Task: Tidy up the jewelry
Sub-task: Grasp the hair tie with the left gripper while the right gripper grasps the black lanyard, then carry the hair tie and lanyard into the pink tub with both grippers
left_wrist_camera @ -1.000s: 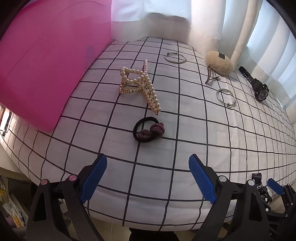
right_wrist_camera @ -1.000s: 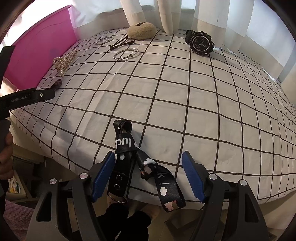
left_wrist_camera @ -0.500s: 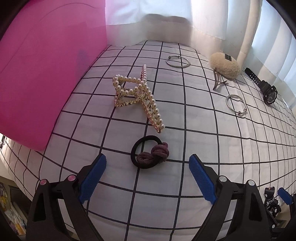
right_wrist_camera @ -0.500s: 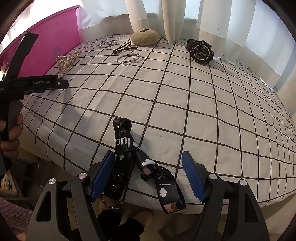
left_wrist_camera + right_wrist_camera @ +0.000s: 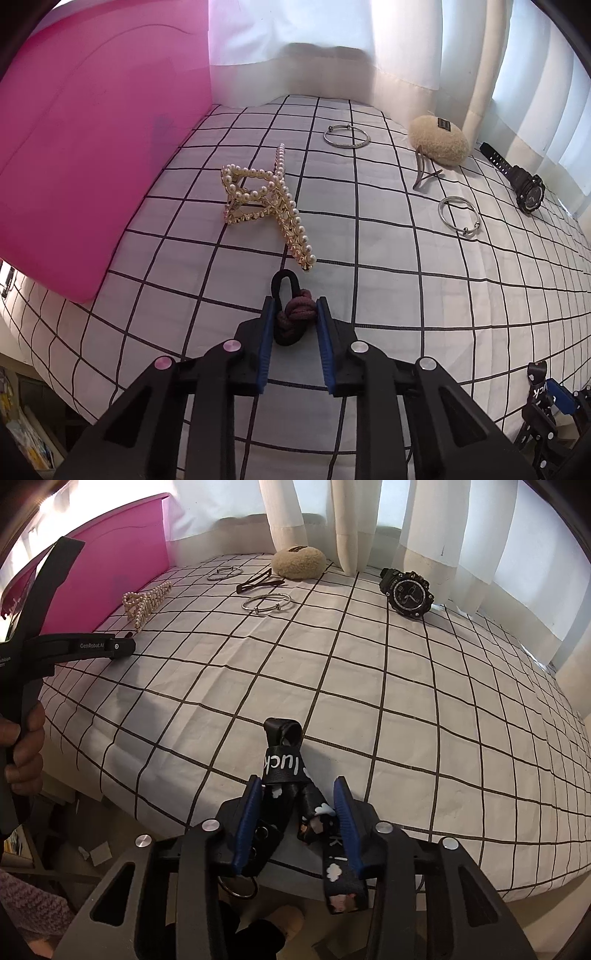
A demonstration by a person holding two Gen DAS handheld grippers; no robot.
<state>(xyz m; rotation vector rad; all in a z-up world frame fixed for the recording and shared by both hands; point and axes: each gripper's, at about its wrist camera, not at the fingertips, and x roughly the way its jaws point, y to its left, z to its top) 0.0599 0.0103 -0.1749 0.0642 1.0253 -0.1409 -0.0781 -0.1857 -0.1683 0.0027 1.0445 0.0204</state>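
Black elastic hair tie with maroon knot: lying on the white black-grid sheet near its front edge, clamped at the knot between the blue pads of my left gripper, held low and level. Just beyond: gold pearl-studded claw clip; pink plastic bin to its left. Black printed lanyard strap: draped over the sheet's edge, between my right gripper's narrowed pads; contact unclear.

Hair tie lies before pearl clip; watch far right
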